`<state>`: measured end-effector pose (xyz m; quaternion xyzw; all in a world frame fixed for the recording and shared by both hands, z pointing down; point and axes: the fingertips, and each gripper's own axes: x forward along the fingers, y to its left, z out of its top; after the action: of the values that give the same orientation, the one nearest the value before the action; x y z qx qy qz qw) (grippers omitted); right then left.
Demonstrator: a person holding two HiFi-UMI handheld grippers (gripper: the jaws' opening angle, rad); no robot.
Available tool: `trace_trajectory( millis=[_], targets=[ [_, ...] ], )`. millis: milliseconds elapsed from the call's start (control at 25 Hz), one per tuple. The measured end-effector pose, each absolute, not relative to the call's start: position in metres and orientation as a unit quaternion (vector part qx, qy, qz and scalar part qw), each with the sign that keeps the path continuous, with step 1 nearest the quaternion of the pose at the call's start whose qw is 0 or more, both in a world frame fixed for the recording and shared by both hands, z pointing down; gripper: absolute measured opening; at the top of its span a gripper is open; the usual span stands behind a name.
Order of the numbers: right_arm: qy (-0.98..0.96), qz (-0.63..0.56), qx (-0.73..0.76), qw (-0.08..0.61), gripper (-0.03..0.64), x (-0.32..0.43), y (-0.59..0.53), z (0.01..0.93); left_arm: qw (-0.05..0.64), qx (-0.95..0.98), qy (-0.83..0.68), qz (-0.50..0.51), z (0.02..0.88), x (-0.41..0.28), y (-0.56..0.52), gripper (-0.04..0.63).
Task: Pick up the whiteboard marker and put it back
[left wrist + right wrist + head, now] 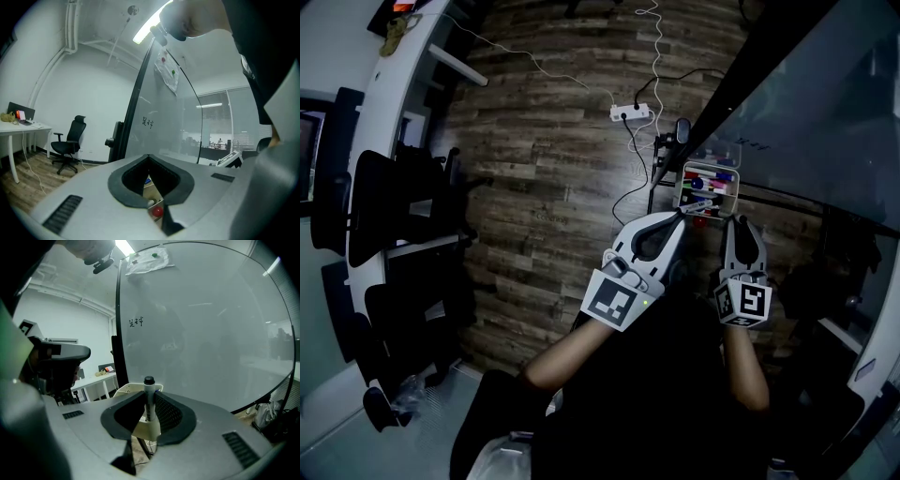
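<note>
Firmly pinches, with the right gripper [150,395], a slim pale-barrelled whiteboard marker [149,404] with a black cap. Stands upright between the dark pads, with the cap end poking above the jaw tips and the barrel crossing the gap just behind them. Just beyond those tips and a little to their left sits a cream-coloured box-shaped tray [123,391]. Ahead of the jaws, filling nearly everything, rises a large frosted glass whiteboard [211,333] in a dark frame. Cannot tell whether the marker's lower end touches the tray.

Seen from the head camera, points the right gripper [741,222] at the near edge of that tray [678,187]. Carries a heap of loose markers [709,183] with red, blue and black caps.

Clenches the left gripper [149,157] with its tips meeting and nothing between them. Through the opening behind those tips, glimpses a corner of the tray and a round red cap [158,212]. Lies close beside the right tool, left gripper [679,216] tip at the tray's near-left corner.

Off to the left tool's left stand a black swivel office chair [68,145] and a white desk [18,129] on a brown wood-plank floor [28,180]. Farther ahead of both tools lies a white power strip [630,112] with white cables.
</note>
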<state>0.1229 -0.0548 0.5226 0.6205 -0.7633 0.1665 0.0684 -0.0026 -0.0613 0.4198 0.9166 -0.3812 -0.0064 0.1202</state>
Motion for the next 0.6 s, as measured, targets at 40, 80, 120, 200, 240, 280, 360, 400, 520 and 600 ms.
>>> trace_trajectory(
  millis=[40, 80, 120, 200, 240, 280, 360, 400, 520, 600],
  targets=[
    [-0.764, 0.166, 0.62, 0.069, 0.078, 0.123, -0.055, 0.523, 0.121, 0.916, -0.382, -0.006, 0.42, -0.003, -0.061, 0.008],
    [-0.763, 0.165, 0.621, 0.069, 0.078, 0.123, -0.056, 0.524, 0.121, 0.916, -0.382, -0.006, 0.421, -0.004, -0.061, 0.008],
    [-0.763, 0.165, 0.621, 0.07, 0.078, 0.123, -0.056, 0.524, 0.121, 0.916, -0.383, -0.006, 0.421, -0.004, -0.061, 0.008],
    [-0.762, 0.166, 0.622, 0.072, 0.078, 0.123, -0.056, 0.526, 0.12, 0.916, -0.383, -0.006, 0.421, -0.005, -0.059, 0.008],
    [-0.761, 0.167, 0.623, 0.074, 0.078, 0.123, -0.056, 0.527, 0.121, 0.916, -0.383, -0.005, 0.421, -0.005, -0.059, 0.008],
    [-0.76, 0.169, 0.623, 0.076, 0.078, 0.123, -0.056, 0.528, 0.12, 0.916, -0.382, -0.004, 0.421, -0.006, -0.058, 0.008],
    [-0.758, 0.173, 0.624, 0.081, 0.078, 0.121, -0.055, 0.531, 0.119, 0.917, -0.381, -0.003, 0.421, -0.007, -0.057, 0.008],
    [-0.758, 0.173, 0.624, 0.082, 0.078, 0.121, -0.055, 0.532, 0.118, 0.917, -0.38, -0.002, 0.421, -0.007, -0.057, 0.008],
    [-0.758, 0.174, 0.622, 0.084, 0.078, 0.119, -0.052, 0.534, 0.119, 0.917, -0.381, -0.002, 0.421, -0.008, -0.056, 0.008],
    [-0.759, 0.175, 0.621, 0.086, 0.078, 0.119, -0.051, 0.535, 0.119, 0.917, -0.382, -0.001, 0.421, -0.008, -0.056, 0.008]
  ],
)
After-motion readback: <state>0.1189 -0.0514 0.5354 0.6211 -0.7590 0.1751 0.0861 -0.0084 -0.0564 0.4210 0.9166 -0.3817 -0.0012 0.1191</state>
